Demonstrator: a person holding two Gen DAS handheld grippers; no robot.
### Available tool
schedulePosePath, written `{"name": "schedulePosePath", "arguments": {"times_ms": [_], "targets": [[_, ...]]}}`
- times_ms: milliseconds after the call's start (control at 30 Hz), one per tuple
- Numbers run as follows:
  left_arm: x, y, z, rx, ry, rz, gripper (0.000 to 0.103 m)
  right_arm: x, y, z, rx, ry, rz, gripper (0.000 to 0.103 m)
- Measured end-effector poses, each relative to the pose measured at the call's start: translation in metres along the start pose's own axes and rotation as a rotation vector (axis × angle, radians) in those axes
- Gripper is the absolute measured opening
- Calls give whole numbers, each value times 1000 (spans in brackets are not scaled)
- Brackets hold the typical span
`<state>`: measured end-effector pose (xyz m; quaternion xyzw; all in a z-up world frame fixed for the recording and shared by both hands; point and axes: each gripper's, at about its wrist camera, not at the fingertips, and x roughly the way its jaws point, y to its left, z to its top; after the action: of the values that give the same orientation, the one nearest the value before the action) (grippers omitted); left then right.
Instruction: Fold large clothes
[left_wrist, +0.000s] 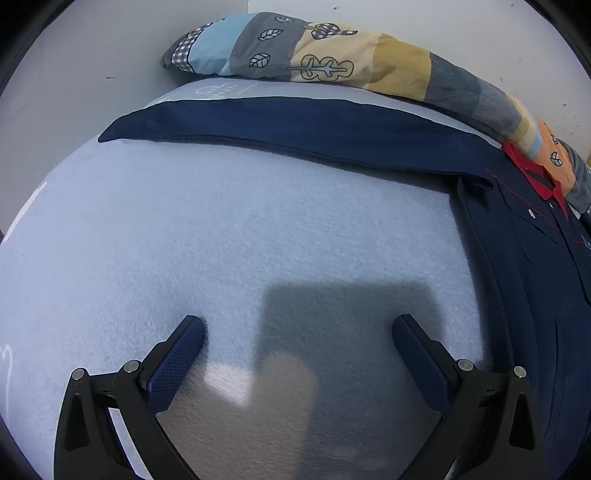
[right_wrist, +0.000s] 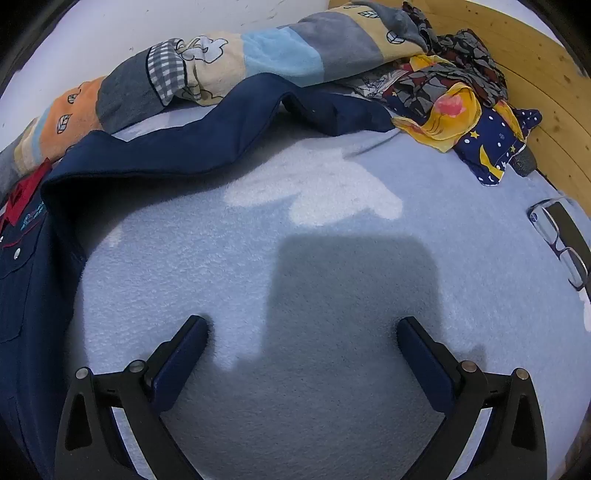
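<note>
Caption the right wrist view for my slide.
Open right hand-held gripper over light-blue blanket, navy shirt spread alongside.

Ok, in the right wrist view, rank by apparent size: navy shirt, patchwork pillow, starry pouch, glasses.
1. navy shirt
2. patchwork pillow
3. starry pouch and glasses look alike; the fisheye edge makes that order unsure.

Both the left gripper and the right gripper look alike: black angular linkage arms studded with round silver pivot screws, each carrying flat fingers faced with dark blue textured pads
</note>
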<state>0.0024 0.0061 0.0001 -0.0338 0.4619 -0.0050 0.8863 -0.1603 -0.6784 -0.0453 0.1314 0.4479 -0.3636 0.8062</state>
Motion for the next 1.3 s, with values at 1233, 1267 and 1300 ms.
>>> {"name": "schedulePosePath", "arguments": {"times_ms": [1233,1267,1300], "targets": [[-349,-144,-173,258,-408,-49,102,-280,64,-104,-292,-237,331,101],[-352,-152,-182,284,-418,-56,102,-282,71,-109,-324,-256,323,101],[-355,-159,-190,315,-428,-59,102,-284,79,-114,-358,-281,303,101]]}}
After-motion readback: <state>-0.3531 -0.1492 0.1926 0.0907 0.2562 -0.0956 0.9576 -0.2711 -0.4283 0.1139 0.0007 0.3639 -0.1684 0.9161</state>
